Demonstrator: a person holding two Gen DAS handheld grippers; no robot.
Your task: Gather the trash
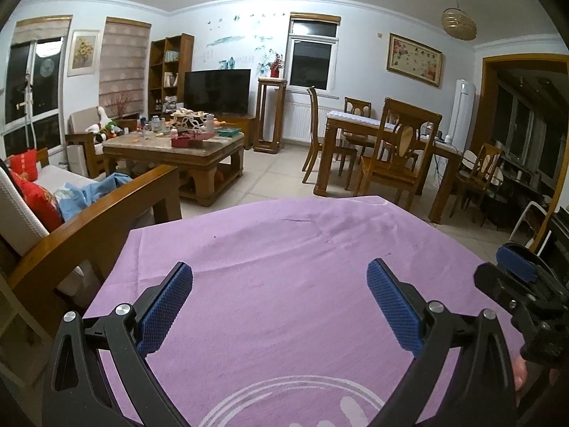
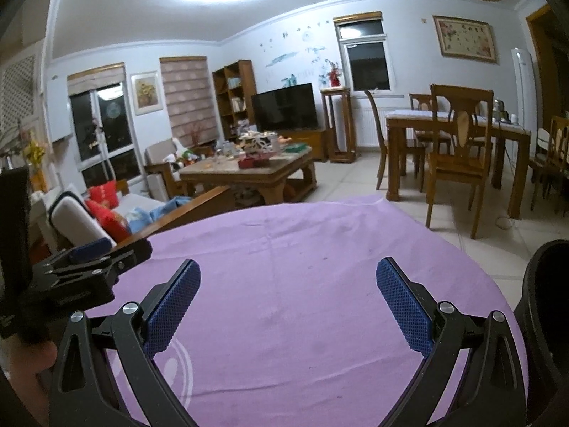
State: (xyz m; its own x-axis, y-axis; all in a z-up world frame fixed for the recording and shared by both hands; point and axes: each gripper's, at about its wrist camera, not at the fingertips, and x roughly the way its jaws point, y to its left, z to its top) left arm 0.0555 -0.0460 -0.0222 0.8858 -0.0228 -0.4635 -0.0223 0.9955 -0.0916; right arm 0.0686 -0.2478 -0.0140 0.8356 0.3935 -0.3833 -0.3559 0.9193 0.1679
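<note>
Left gripper (image 1: 279, 281): blue-padded fingers spread wide, nothing between them, held low over the purple cloth and pointing out across the room.
Right gripper (image 2: 288, 279): the same, jaws wide apart and empty, hovering level just above the cloth; from the left wrist view its blue tip shows off to the right side, so the two tools sit side by side, near each other but not touching.
Hands: a bit of a hand (image 2: 33, 359) shows at the lower left of the right wrist view, gripping the other tool's handle; both tools look held roughly level, tipped slightly down.
Purple cloth (image 1: 284, 249): directly under and ahead of both grippers, wrinkled, with a white ring pattern near the bottom edge; I see no trash on it, only a few small dark specks.
Dark bin (image 2: 540, 306): a dark rounded container just to the right of the right gripper, probably where trash would go, though only its edge shows.
Trash: none within reach of either gripper that I can make out; the likeliest clutter is far ahead-left on the coffee table (image 1: 170, 146), too small to identify.
Step in hand: by my reading, the very start, or a pause with nothing picked up.
Next move: likely calls for locating a piece of trash first, then bringing one open gripper around it.
</note>
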